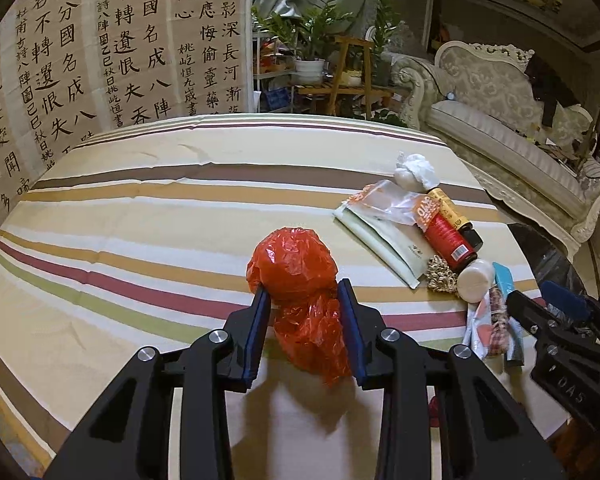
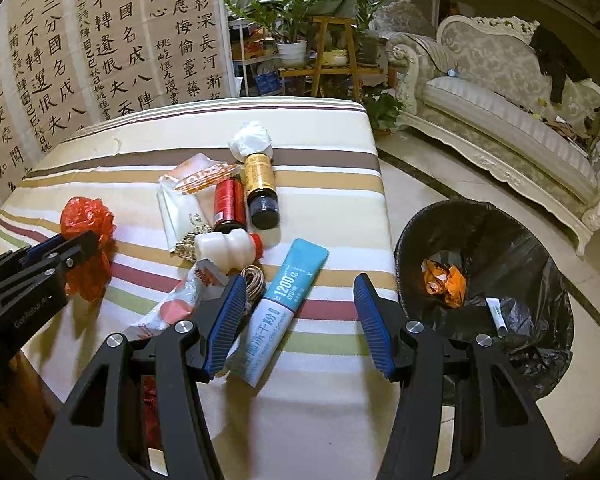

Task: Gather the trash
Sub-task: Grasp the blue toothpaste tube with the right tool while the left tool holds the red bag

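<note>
The left gripper (image 1: 305, 292) has its blue pads pressed against both sides of a crumpled red plastic bag (image 1: 296, 272), which sits on the striped tablecloth (image 1: 140, 208) near the middle of the table. The right gripper (image 2: 300, 284) hangs with its jaws apart over the near right part of the table, a blue-and-white packet (image 2: 288, 300) lying on the cloth between and below them, untouched as far as can be seen. Beside the left finger of that gripper lie a red-and-white wrapper (image 2: 176, 300) and a coil of brown cord (image 2: 254, 280). Just beyond is a heap of rubbish packed close together: a small white plastic bottle (image 2: 226, 250) on its side, a red bottle (image 2: 230, 204) and a gold-labelled dark bottle (image 2: 262, 188) side by side, a pale green pouch (image 2: 180, 208) under an orange-printed clear wrapper (image 2: 196, 178), a gold scrunched thing (image 2: 184, 248) and a wad of white tissue (image 2: 252, 140) at the far end. On the floor off the right edge of the table stands a bin with a black liner (image 2: 484, 280), holding an orange wrapper (image 2: 446, 278) and a small white strip (image 2: 496, 312). Behind are calligraphy sheets (image 1: 100, 60), potted plants (image 1: 312, 40) on a wooden stand, and a pale carved sofa (image 1: 500, 112).
</note>
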`<state>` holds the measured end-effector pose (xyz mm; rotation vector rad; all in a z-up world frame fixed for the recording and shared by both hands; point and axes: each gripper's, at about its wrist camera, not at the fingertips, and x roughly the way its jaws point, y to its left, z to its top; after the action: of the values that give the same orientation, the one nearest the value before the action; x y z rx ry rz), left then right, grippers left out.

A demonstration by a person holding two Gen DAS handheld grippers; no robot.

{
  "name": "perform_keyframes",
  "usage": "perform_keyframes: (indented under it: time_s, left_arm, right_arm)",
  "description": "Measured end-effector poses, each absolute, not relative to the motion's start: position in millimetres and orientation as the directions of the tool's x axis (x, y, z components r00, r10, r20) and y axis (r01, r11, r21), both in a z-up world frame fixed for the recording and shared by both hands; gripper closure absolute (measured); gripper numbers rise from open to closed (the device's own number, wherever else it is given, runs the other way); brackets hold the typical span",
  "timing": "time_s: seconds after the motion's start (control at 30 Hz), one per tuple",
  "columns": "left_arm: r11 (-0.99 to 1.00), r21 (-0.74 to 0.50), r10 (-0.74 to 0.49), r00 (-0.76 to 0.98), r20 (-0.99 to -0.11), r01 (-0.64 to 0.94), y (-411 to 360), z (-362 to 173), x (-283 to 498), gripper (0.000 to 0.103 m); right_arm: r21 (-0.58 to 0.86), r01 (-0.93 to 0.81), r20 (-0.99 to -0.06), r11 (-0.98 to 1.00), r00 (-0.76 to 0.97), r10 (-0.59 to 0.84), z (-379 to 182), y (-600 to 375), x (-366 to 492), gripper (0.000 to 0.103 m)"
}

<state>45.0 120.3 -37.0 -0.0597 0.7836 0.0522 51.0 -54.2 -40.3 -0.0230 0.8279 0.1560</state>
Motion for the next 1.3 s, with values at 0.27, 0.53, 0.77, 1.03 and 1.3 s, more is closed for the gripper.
perform_keyframes:
  time_s: [0.27,0.53,0.77,1.03,1.3]
  left_arm:
    - [0.996,-0.034,0.036,0.709,-0.704,-0.085,125.5,-38.2,42.8,0.068]
    - [0.995,-0.037,0.037,0.71,-0.704,-0.088,125.7,-38.8,42.5,0.068]
    - [0.995,-0.034,0.041,0.711,-0.702,-0.09,127.1,-40.9,41.5,0.068]
    - [0.996,-0.033,0.04,0.712,-0.701,-0.089,127.2,-40.2,41.0,0.068]
    - [0.995,-0.034,0.04,0.712,-0.701,-0.089,126.5,-39.9,40.2,0.068]
  right_arm:
    - [0.043,-0.141,-0.737,0.989,0.664,0.127,-39.8,-55.2,51.4,0.048]
    - [0.035,-0.114,-0.756,0.993,0.646,0.101,-43.8,-56.1,56.3,0.048]
    - [0.02,-0.154,-0.759,0.988,0.641,0.115,-44.0,-45.9,55.5,0.049]
    - [0.03,-0.145,-0.773,0.989,0.624,0.115,-47.6,-49.9,58.3,0.062]
    - [0.028,-0.169,-0.773,0.985,0.622,0.128,-48.4,-49.9,57.9,0.084]
